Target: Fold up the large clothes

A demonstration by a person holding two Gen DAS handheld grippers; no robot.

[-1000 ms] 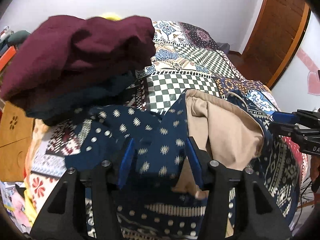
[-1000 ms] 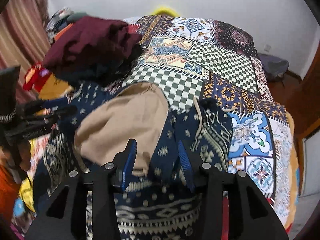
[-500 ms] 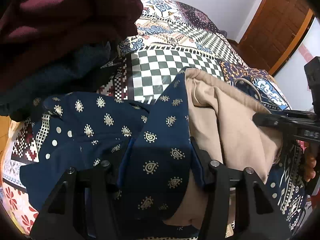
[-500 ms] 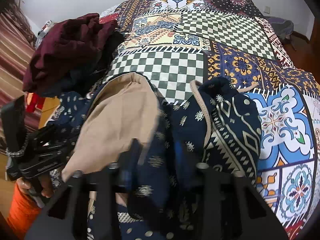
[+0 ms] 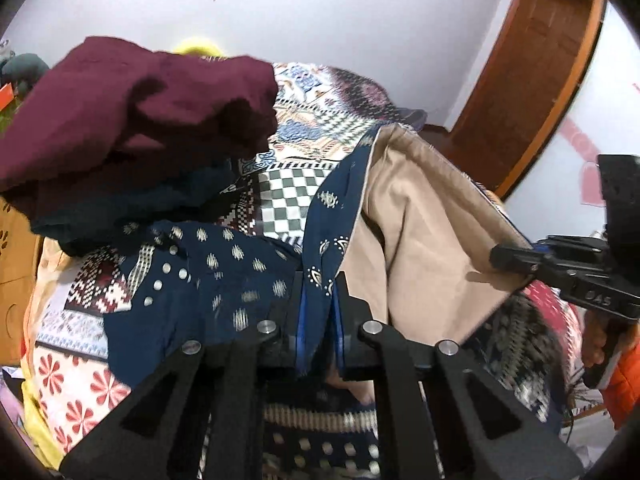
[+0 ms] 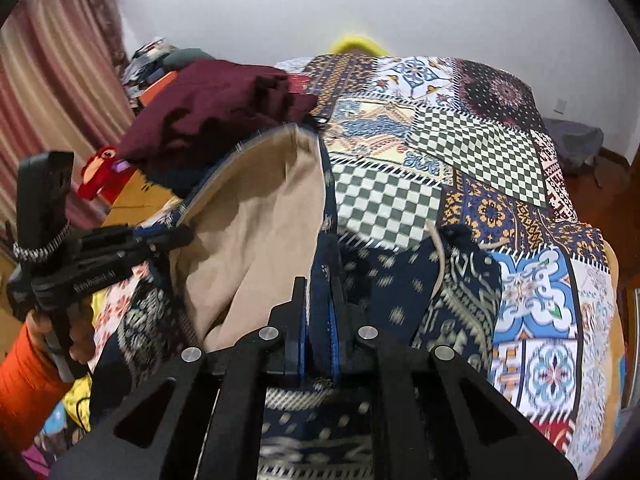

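A navy patterned garment [image 5: 224, 280] with a beige lining [image 5: 420, 240] lies on the patchwork bedspread [image 6: 460, 148]. My left gripper [image 5: 320, 280] is closing, and its jaws pinch a raised navy edge of the garment. My right gripper [image 6: 322, 280] is closing too, its jaws tight on another navy fold [image 6: 328, 216] beside the lining [image 6: 260, 220]. Each gripper shows in the other's view: the right gripper [image 5: 516, 258] at the lining's right edge, the left gripper [image 6: 176, 236] at its left edge. The cloth between them hangs lifted.
A heap of maroon and dark clothes [image 5: 132, 120] sits on the bed at the left, close behind the garment. A wooden door [image 5: 532, 80] stands at the right, a curtain [image 6: 52, 100] at the left. An orange sleeve [image 6: 20, 380] holds the left gripper.
Both grippers went from open around the navy cloth to shut on it. They dipped toward the bed, then rose, and the garment's edge with the beige lining now stands lifted.
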